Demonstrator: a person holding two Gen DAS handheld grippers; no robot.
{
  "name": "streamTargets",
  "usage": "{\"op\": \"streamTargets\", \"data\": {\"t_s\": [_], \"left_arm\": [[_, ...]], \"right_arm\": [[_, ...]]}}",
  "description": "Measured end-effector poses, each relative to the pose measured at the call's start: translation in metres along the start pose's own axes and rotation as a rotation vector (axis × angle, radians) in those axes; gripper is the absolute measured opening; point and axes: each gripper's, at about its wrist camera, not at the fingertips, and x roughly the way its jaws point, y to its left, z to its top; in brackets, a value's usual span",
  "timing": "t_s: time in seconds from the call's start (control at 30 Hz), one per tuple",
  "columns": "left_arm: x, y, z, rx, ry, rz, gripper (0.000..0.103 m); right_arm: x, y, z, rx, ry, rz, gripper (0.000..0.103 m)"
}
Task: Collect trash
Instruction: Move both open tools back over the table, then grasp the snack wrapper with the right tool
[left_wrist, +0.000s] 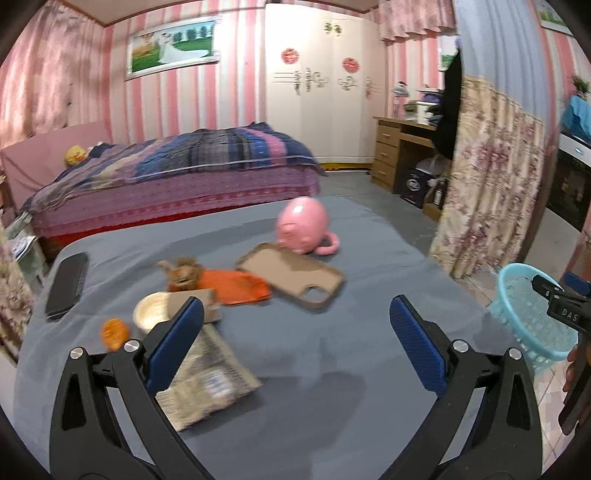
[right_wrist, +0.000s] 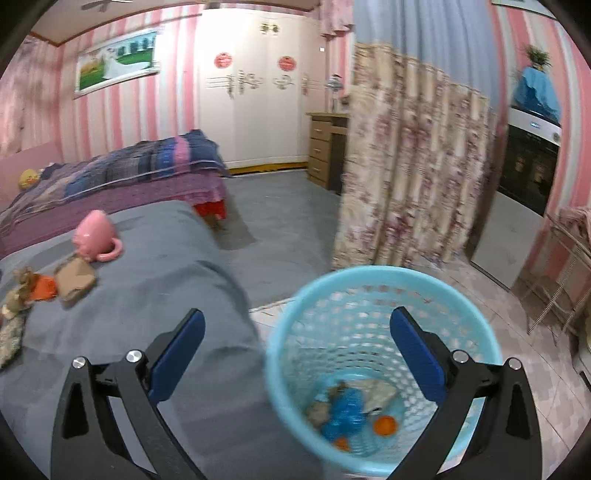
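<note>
Trash is seen in two places: loose on the grey-covered tabletop (left_wrist: 314, 387) and gathered in the blue basket (right_wrist: 369, 291) standing on the tiled floor (right_wrist: 535, 387) just beside it. Nearest the left hand-held gripper (left_wrist: 297, 325), whose jaws are spread wide and empty, a crumpled patterned wrapper (left_wrist: 210, 384) is noted, then a paper cup (left_wrist: 153, 310), an orange peel scrap (left_wrist: 115, 332), an orange wrapper (left_wrist: 236, 286), a tan phone case (left_wrist: 295, 275) and a pink mug (left_wrist: 303, 225) on its side. The right hand-held gripper (right_wrist: 297, 325) is held wide open, empty, over the basket; blue plastic (right_wrist: 345, 410), pale scraps and orange bits are seen at its bottom. Farther off, a bed (left_wrist: 177, 173), wardrobe (left_wrist: 317, 92) and pink striped walls are recorded.
</note>
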Motion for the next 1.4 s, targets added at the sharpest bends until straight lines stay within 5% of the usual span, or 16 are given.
{"op": "streamTargets", "data": {"t_s": [0.77, 1.4], "left_arm": [[-0.028, 0.195, -0.045, -0.150, 0.048, 0.258, 0.097], [-0.011, 0.253, -0.089, -0.220, 0.141, 0.307, 0.097]], "right_arm": [[-0.008, 0.220, -0.007, -0.215, 0.016, 0.318, 0.098], [0.007, 0.334, -0.061, -0.464, 0.180, 0.498, 0.094]]}}
